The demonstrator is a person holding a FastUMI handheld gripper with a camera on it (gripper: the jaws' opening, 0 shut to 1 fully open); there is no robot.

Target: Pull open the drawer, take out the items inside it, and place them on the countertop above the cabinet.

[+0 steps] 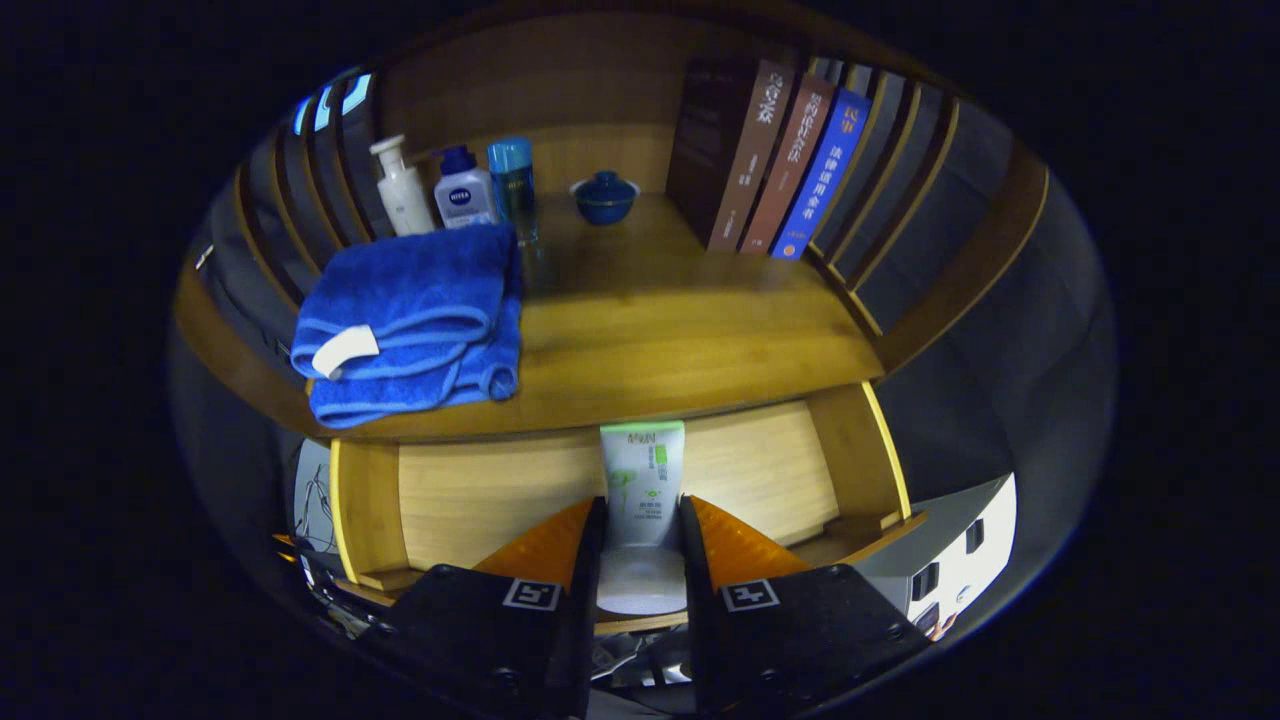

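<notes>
Tongs (642, 560): I see both fingers pressed against the sides of the white tube, clamped on it.
White tube (642, 500): held between the fingers, cap end nearest me, its far end reaching the surface's front edge; it is over the open drawer.
Drawer (480, 490): pulled out below the surface; what I see of its wooden floor is bare.
Surface (650, 330): wooden top above the drawer.
Blue towel (415, 320): folded, on the surface's left side.
Bottles (465, 190): three, standing behind the towel.
Blue lidded bowl (605, 197): at the back, centre; possibly ceramic, too small to be sure.
Books (775, 160): upright at the back right.
</notes>
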